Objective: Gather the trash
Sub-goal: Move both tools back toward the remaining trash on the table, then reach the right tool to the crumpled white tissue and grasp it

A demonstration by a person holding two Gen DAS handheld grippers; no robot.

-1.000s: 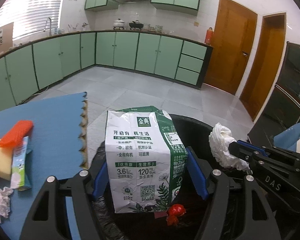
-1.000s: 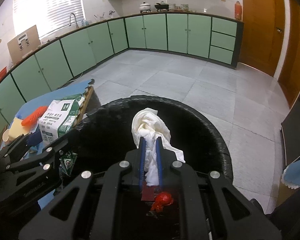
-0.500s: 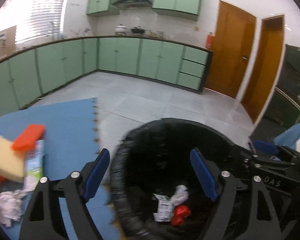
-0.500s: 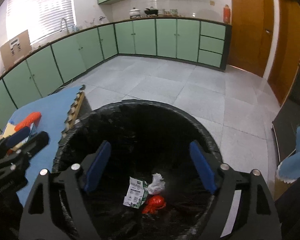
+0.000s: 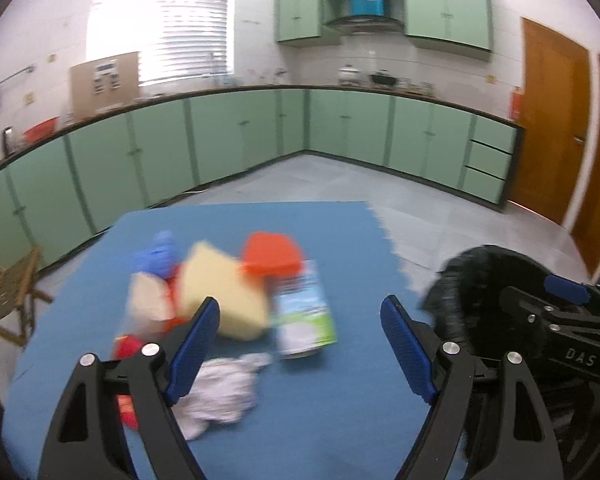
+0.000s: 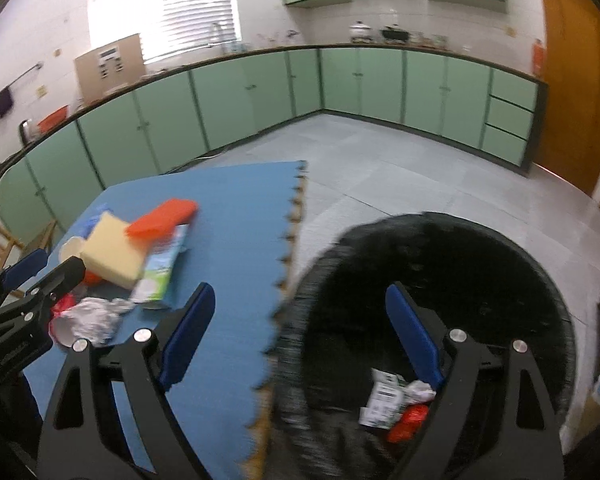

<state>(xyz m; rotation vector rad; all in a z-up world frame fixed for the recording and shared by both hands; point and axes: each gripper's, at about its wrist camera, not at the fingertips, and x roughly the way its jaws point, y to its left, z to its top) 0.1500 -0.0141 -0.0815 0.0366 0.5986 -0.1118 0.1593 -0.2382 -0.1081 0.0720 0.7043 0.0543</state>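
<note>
While both tools hang empty with their jaws spread wide, the work divides between two spots: the blue mat point(image 5: 320, 400) where the litter lies and the black-lined bin point(image 6: 480, 264) beside it. The left gripper point(image 5: 300, 344) points at the pile in the middle of its view, and nothing sits between its blue pads; the crumpled tissue point(image 5: 220, 392) lies low and left of centre just beside its left finger, probably the nearest thing to take. Above it rest a small milk carton point(image 5: 304, 316) on its side, a yellow sponge point(image 5: 220, 292), an orange block point(image 5: 272, 256) and a blue scrap point(image 5: 160, 252), bunched together and blurred. The right gripper point(image 6: 296, 340), likewise released and holding nothing, straddles the mat's jagged edge and the bin rim, so it is placed to go either way. At the lower right of that view the bin bottom already holds a flattened carton point(image 6: 384, 398), a white wad point(image 6: 420, 390) and a red wrapper point(image 6: 410, 420), so collecting seems partly done, with the pile remaining.
</note>
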